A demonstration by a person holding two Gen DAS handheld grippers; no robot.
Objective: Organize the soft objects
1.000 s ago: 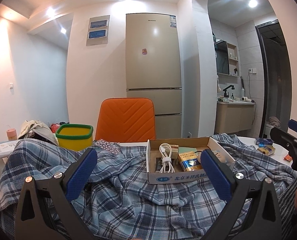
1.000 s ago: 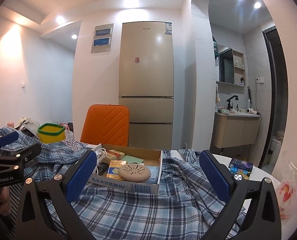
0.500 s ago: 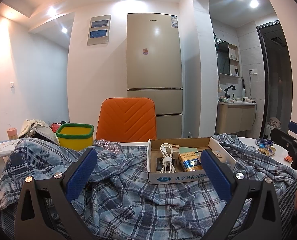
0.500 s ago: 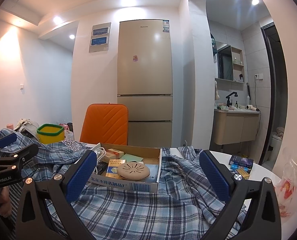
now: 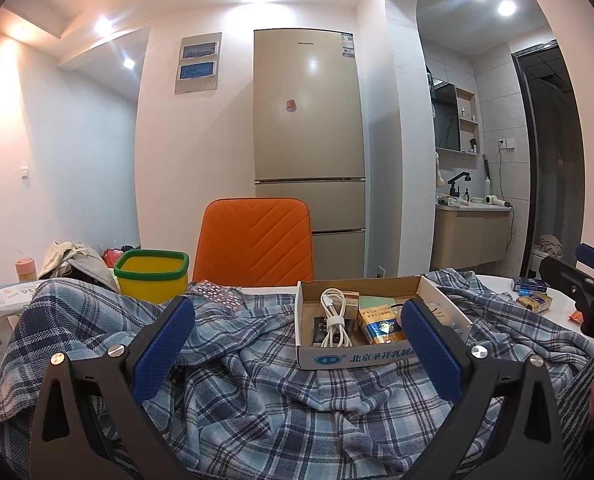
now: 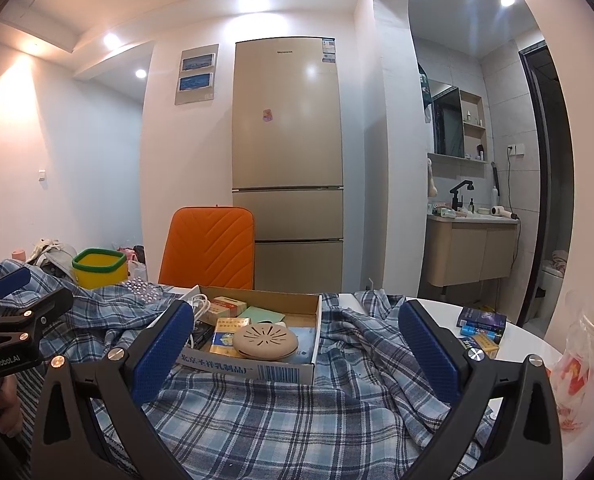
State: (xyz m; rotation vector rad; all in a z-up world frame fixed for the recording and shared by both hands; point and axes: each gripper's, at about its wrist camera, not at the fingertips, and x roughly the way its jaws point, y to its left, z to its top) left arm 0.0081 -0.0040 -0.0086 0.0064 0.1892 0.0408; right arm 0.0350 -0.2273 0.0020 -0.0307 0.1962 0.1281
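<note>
A blue plaid shirt (image 5: 265, 392) lies rumpled across the white table; it also shows in the right wrist view (image 6: 281, 420). A cardboard box (image 5: 377, 356) with a white cable, packets and a round beige disc (image 6: 265, 340) sits on the shirt. My left gripper (image 5: 297, 344) is open and empty, just above the shirt's near part. My right gripper (image 6: 297, 344) is open and empty above the shirt, in front of the box (image 6: 253, 368). Each gripper shows at the edge of the other's view.
An orange chair (image 5: 253, 244) stands behind the table, a fridge (image 5: 309, 160) behind it. A yellow bin with a green rim (image 5: 153, 276) sits at back left. Small boxes (image 6: 481, 328) and a plastic bag (image 6: 581, 364) lie on the table's right side.
Both views have shifted only slightly; the grippers stay open over the shirt. The shirt and box have not moved.
</note>
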